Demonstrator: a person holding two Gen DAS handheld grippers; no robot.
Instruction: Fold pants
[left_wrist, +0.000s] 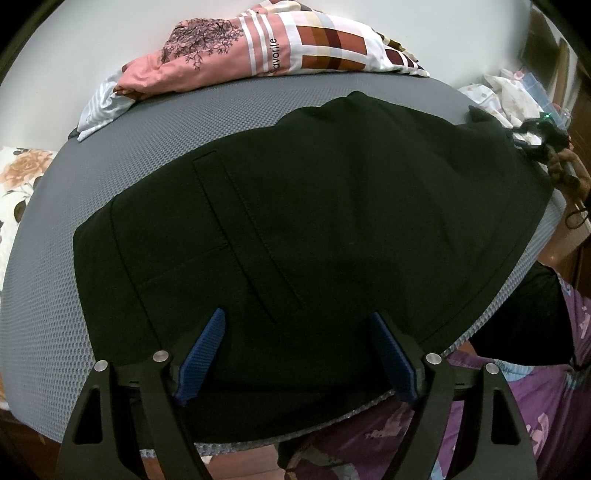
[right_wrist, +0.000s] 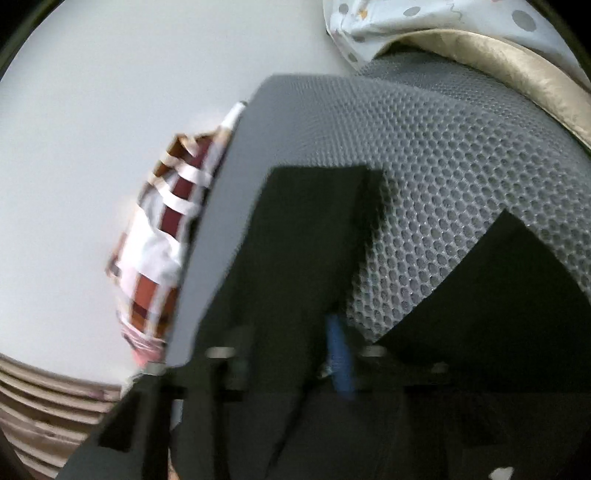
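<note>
Fingers (left_wrist: 207, 354) of my left gripper (left_wrist: 295, 354) stand wide apart, blue pads straddling the near waist edge of the black pants (left_wrist: 314, 221), gripping nothing. My right gripper (right_wrist: 295, 354) is blurred; whether it pinches the dark cloth there I cannot tell. Across the grey mesh mat (left_wrist: 55, 295) the pants run long from 8 to 2 o'clock, my left being nearer. Beyond, at 12, lies a pink printed garment (left_wrist: 207, 62).

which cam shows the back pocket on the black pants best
The left wrist view: the back pocket with its stitched outline lies sharp and unobstructed on the black pants, just ahead of the open left gripper. The right wrist view is motion-blurred and shows only plain black cloth, no pocket.
</note>
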